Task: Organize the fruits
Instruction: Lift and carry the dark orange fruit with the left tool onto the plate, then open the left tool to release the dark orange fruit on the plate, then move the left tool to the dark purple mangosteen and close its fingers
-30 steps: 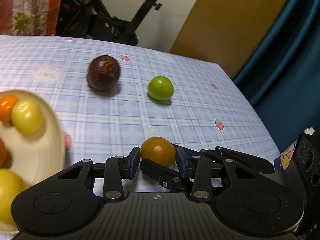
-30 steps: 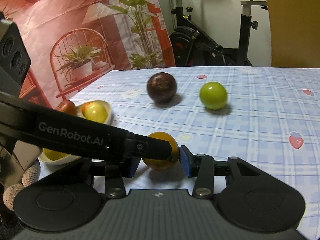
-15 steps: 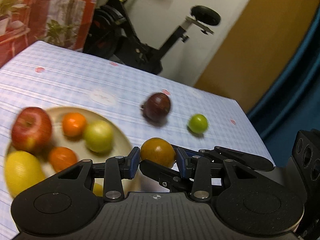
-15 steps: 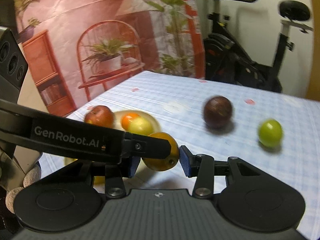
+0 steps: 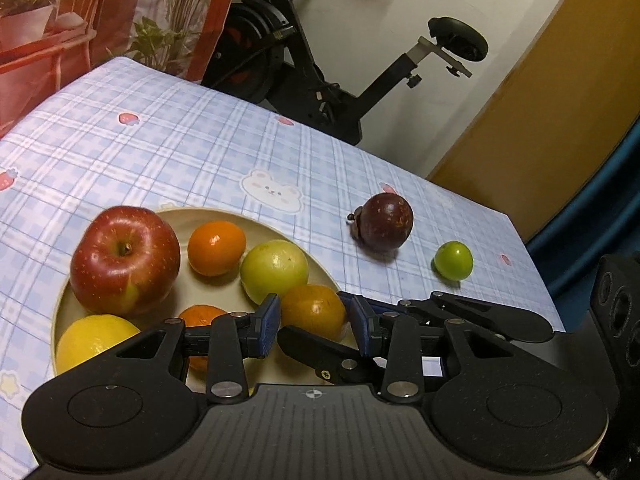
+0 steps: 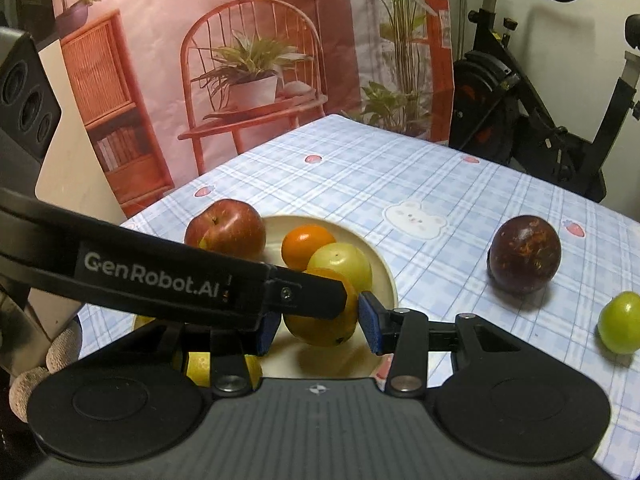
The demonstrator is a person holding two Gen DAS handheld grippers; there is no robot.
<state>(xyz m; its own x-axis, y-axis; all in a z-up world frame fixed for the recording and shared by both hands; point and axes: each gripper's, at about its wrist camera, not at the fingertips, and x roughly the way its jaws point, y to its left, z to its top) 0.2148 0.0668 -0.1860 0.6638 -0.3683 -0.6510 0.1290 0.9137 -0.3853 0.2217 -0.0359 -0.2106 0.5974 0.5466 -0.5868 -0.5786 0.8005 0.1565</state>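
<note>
The left gripper (image 6: 320, 312) hides much of the lemon (image 6: 200, 364) and part of the plate (image 6: 384, 272).

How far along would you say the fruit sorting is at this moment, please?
Done: the plate already holds a red apple, two oranges, a yellow-green fruit and a lemon. In hand: both the left gripper and right gripper are shut on one orange fruit, held above the plate. Left: the dark purple fruit and small green fruit sit on the tablecloth.
</note>
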